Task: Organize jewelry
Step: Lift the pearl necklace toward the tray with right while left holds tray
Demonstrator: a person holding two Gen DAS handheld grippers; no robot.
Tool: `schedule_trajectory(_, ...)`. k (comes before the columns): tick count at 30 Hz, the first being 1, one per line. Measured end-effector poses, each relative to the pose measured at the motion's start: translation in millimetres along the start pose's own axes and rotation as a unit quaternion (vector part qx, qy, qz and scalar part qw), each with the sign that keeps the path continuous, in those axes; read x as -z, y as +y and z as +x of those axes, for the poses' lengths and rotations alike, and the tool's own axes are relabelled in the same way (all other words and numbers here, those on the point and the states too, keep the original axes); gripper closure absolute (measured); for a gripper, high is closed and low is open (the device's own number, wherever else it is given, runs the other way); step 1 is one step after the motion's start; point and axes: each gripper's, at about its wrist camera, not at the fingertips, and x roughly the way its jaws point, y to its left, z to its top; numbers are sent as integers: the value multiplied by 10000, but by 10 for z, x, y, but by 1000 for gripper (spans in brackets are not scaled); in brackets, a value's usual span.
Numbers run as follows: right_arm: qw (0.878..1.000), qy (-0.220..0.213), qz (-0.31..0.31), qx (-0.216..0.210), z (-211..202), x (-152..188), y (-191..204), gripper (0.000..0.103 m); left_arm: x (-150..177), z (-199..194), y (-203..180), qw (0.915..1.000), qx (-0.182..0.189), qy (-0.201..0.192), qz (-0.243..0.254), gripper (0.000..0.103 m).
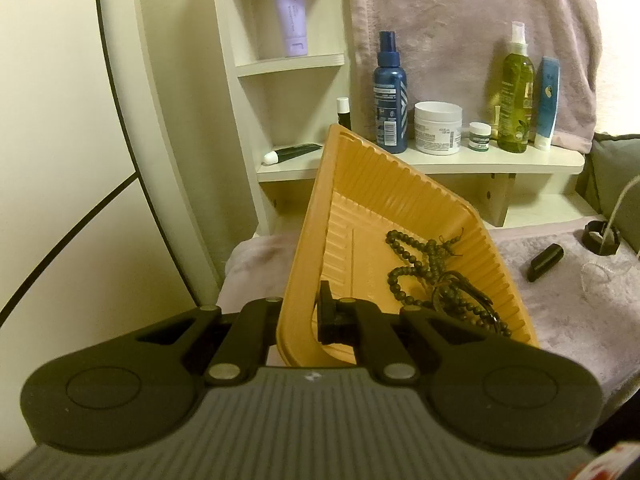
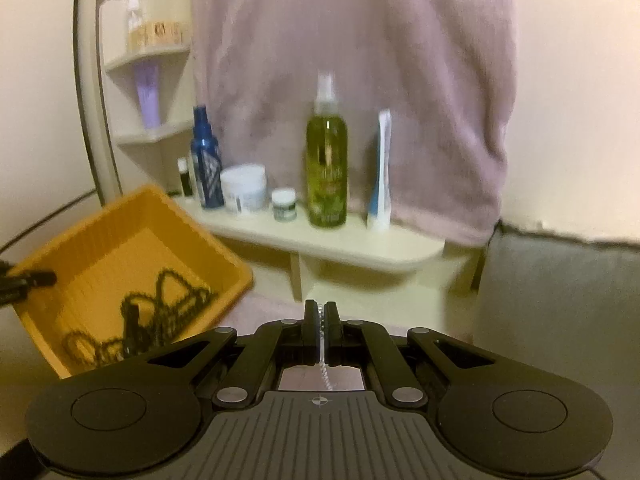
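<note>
The orange plastic tray point(image 1: 360, 184) is my landmark. It is tilted, one corner raised toward the shelf, and my left gripper point(image 1: 298, 316) pinches its near rim, one finger inside the ribbed wall and one outside, pressed tight on the plastic. Inside the tray, against the lower wall, lies a tangle of dark beaded strands point(image 1: 424, 276) — necklaces or bracelets, I cannot tell which — with a dark band or strap mixed in among them.

My right gripper point(image 2: 320, 328) sits to the right of the tray, apart from it, with its fingers pressed together on a thin pale chain point(image 2: 323, 360) that hangs down between them, its lower end trailing below the pads. That view is blurred, so I cannot make out the chain's links.

To the right of the tray, on the pale purple towel point(image 1: 568, 304) that covers the surface, lie a small black oblong case point(image 1: 546, 262) and, further off, a black ring-shaped holder point(image 1: 600, 237) with a white cord rising from it.

Behind the tray runs a cream shelf point(image 1: 500, 160) carrying a blue spray bottle point(image 1: 390, 92), a white jar point(image 1: 437, 128), a smaller white jar point(image 1: 480, 136), a green spray bottle point(image 1: 515, 88) and a blue-and-white tube point(image 1: 547, 104). A pinkish towel point(image 1: 460, 20) hangs behind them — and a lilac tube point(image 1: 289, 12) stands in a higher cubby.
</note>
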Motion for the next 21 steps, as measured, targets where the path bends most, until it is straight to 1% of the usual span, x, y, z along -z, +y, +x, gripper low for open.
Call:
schedule_trajectory(6,9993,-299,-124,-168,-148,-265,115,101,-7,-6,-10,10000,2,-7,8,98)
schedule_trajectory(10,9980,-476,-169,-380,-210,-433,239,101,-7,-7,-11,10000,3,-6,8,98)
schedule_trajectory(15,9945,-672,-202,-774,-272,-645,473,101,-10,-6,-7,10000,22,-2,9,98)
schedule_trajectory(21,9865,-873,-289,-1354,-262,-897,845,101,2,4,28,10000,62,8,-29,98)
